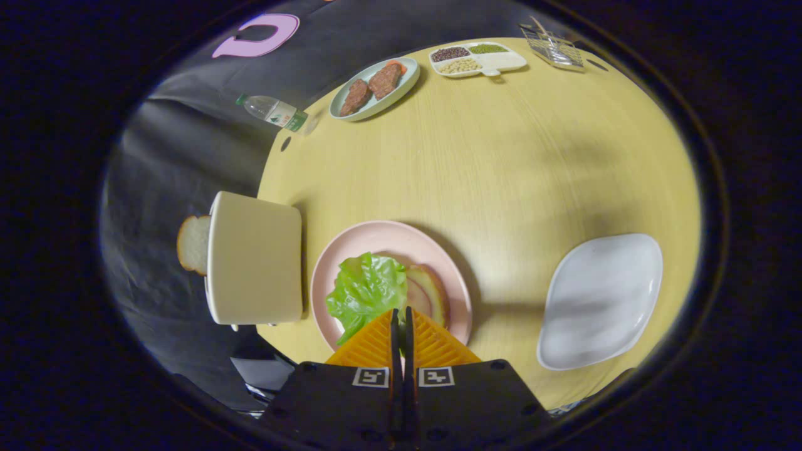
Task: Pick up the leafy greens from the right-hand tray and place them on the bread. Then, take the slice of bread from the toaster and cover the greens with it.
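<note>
The desk [514,163] is a pale yellow wood-grain surface with soft shadows across its middle, and two small dark holes show near its far left edge. Around it hangs dark cloth, the booth's wall [163,156], which drops in folds behind the left side.

The gripper [401,316] hangs over the near edge of the desk with its fingers [373,344] pressed together, only a thin slit between them and nothing held. Just ahead of the fingertips sits a pink plate [376,235]. On it lie the leafy greens [365,289], spread over the bread [431,289], whose crust edge shows to the right of the leaves.

Left of the plate, at the desk's edge, stands a cream toaster [255,257] with a slice of bread [193,243] sticking out of it. To the right of the plate, well apart, rests a white tray [601,300], bare.

At the far side of the desk lie a pale green oval plate [410,81] with brown meat pieces [371,89], a white divided dish [501,62] of beans and grains, and a clear ridged container [554,47]. A plastic bottle [274,113] lies at the far left edge.
</note>
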Available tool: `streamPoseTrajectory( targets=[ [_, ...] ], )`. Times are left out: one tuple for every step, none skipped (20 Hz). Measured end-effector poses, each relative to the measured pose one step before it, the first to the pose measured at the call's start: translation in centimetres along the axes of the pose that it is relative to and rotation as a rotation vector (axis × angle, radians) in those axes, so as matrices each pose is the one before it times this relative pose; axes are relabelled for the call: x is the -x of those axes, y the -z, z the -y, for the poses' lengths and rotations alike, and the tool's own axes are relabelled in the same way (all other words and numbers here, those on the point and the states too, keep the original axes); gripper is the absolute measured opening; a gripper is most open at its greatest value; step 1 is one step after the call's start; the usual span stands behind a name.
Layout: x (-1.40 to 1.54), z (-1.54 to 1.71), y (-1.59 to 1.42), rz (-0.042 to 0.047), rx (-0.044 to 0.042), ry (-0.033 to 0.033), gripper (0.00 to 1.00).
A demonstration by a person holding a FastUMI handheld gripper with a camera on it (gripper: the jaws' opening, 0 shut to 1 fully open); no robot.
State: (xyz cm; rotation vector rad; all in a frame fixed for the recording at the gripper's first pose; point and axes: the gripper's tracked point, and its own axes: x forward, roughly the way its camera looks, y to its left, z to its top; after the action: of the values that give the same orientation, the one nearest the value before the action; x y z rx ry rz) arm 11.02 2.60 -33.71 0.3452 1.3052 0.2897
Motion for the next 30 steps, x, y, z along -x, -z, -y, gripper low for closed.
streamPoseTrajectory(
  targets=[
    [-0.046, 0.042, 0.161, -0.00440, 0.01399, 0.00778, 0.04],
    [0.034, 0.030, 0.059, 0.00036, 0.01257, 0.00611, 0.06],
    [0.068, 0.147, 0.114, -0.00348, 0.01233, 0.01363, 0.09],
    [-0.309, 0.107, 0.061, 0.00237, 0.01050, 0.00834, 0.13],
    [0.062, -0.199, -0.263, 0.01090, 0.00462, -0.00321, 0.18],
    [0.050, -0.072, -0.076, 0.00831, 0.00469, 0.00363, 0.24],
    [0.194, -0.061, -0.044, 0.00480, 0.00290, 0.00617, 0.33],
    [0.282, -0.054, 0.055, -0.00113, -0.00801, 0.00443, 0.42],
    [0.531, -0.035, -0.147, 0.00386, -0.00348, 0.00589, 0.52],
    [0.502, -0.077, -0.050, 0.00373, 0.00449, 0.00801, 0.61],
    [0.745, 0.020, -0.120, 0.00631, 0.01224, 0.01121, 0.70],
    [0.682, 0.248, -0.269, 0.00986, 0.01478, 0.02030, 0.80],
    [0.907, 0.073, -0.255, 0.00511, 0.01052, 0.00837, 0.89],
    [0.842, -0.255, -0.356, 0.00774, -0.00386, -0.00496, 0.98],
    [0.789, -0.464, -0.173, -0.00130, -0.01825, -0.01333, 1.00],
    [0.788, -0.455, 0.082, -0.00661, -0.02012, -0.01641, 1.00],
    [0.873, -0.381, 0.126, -0.01197, -0.01967, -0.01006, 1.00],
    [0.617, -0.235, 0.114, -0.01157, -0.00715, -0.00132, 1.00],
    [0.678, -0.314, 0.083, -0.01521, 0.00301, -0.00263, 1.00],
    [0.736, -0.169, 0.224, -0.01303, 0.00523, 0.00506, 1.00],
    [0.681, -0.292, -0.084, -0.00835, 0.00014, 0.00511, 1.00],
    [0.590, -0.523, 0.045, -0.01345, -0.00395, 0.00064, 1.00],
    [0.654, -0.751, -0.016, -0.01363, -0.00884, -0.00363, 1.00],
    [0.583, -0.840, -0.109, -0.01054, -0.00509, -0.00556, 1.00],
    [0.562, -0.972, 0.021, -0.01240, 0.00385, -0.00587, 1.00],
    [0.501, -1.063, 0.004, -0.01344, 0.01064, -0.00075, 1.00],
    [0.434, -0.971, 0.038, -0.01309, 0.01785, 0.00268, 1.00],
    [0.373, -1.234, -0.002, -0.01015, 0.01754, 0.00094, 1.00],
    [0.178, -1.463, -0.283, -0.00766, 0.00705, -0.00623, 1.00],
    [0.175, -1.803, -0.106, -0.00459, -0.00501, -0.01754, 1.00]
  ],
)
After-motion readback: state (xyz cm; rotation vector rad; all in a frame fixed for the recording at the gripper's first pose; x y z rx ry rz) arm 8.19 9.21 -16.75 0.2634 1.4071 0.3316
